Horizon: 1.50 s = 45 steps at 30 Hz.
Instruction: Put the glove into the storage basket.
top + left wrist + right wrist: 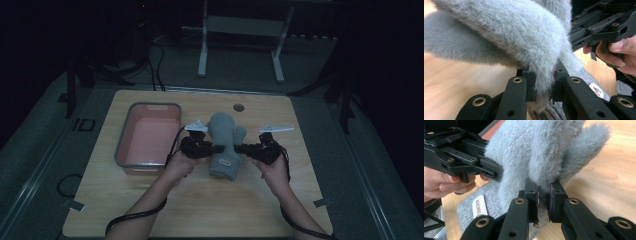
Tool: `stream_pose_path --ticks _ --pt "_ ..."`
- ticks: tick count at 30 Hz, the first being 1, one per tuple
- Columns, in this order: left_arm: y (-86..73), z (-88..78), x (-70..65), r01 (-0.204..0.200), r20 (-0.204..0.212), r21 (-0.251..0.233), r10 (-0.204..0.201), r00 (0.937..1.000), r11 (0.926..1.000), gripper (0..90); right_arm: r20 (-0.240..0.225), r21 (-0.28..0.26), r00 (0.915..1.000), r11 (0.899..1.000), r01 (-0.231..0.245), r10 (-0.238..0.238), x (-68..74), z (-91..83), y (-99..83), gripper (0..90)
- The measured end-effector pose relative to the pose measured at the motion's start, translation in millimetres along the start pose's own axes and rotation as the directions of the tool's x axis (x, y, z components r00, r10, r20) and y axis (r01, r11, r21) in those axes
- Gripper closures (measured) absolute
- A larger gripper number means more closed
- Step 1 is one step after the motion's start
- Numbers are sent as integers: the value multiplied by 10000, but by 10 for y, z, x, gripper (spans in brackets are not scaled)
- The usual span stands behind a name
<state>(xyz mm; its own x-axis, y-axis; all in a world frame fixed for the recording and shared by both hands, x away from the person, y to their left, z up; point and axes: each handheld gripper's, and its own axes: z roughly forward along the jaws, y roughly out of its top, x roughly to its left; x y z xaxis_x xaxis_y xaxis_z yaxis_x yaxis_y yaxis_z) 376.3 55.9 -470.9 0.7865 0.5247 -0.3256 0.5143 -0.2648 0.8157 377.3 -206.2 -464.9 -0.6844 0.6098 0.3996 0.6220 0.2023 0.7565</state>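
A grey fuzzy mitten [223, 145] hangs a little above the wooden table [200, 200], held from both sides. My left gripper [216, 148] is shut on its left edge, and my right gripper [239, 148] is shut on its right edge below the thumb. In the left gripper view the black jaws pinch a fold of the mitten [519, 32] at my left gripper [544, 86]. In the right gripper view my right gripper [544, 197] clamps the mitten [536, 147] edge. A white label [477, 206] sits on the ribbed cuff.
A pink tray with a grey rim [150, 105] stands on the table left of the mitten. A small round hole [238, 107] is in the tabletop behind it. A white stand [240, 30] is on the floor beyond the table.
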Motion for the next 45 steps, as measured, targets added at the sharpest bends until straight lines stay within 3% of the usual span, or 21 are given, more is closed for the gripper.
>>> stream_pose_path --ticks 3,10,18,20,24,25,26,28,29,30,38,45 --pt "108 -116 48 -195 -81 63 196 9998 9998 791 -89 -34 10000 10000 38 -39 43 26 99 807" --pt "209 -313 120 -219 -294 48 220 9993 9997 791 -244 -132 9996 9998 166 -169 147 114 278 808" --pt "273 -676 247 -101 -706 -119 93 9975 9999 790 -697 -189 9970 9993 325 -337 362 353 575 808" --pt "261 -830 310 -82 -851 -160 69 9964 9998 790 -816 -142 9960 9993 359 -370 420 426 638 808" --pt "233 -986 385 20 -1011 -260 -47 9949 9997 790 -1048 -15 9934 9989 470 -469 540 600 763 808" --pt "211 -1099 440 86 -1094 -338 -123 9939 9994 790 -1096 29 9927 9987 508 -502 575 645 795 808" --pt "211 -1099 440 86 -1094 -338 -123 9939 9994 790 -1096 29 9927 9987 508 -502 575 645 795 808" --pt "185 -1257 513 105 -1269 -338 -147 9918 9994 790 -1177 80 9912 9981 612 -599 652 740 858 808" --pt "185 -1257 513 105 -1269 -338 -147 9918 9994 790 -1227 139 9900 9973 718 -696 721 827 908 808" --pt "162 -1369 565 148 -1433 -269 -185 9895 9995 790 -1266 173 9892 9969 763 -736 759 879 932 808" --pt "-19 -1750 750 604 -1931 -406 -671 9789 9973 789 -1469 552 9842 9926 1084 -993 1054 1294 1071 808" --pt "-126 -1820 891 1001 -2206 -327 -1049 9697 9944 789 -1274 892 9851 9879 1271 -1153 1137 1583 1101 808"
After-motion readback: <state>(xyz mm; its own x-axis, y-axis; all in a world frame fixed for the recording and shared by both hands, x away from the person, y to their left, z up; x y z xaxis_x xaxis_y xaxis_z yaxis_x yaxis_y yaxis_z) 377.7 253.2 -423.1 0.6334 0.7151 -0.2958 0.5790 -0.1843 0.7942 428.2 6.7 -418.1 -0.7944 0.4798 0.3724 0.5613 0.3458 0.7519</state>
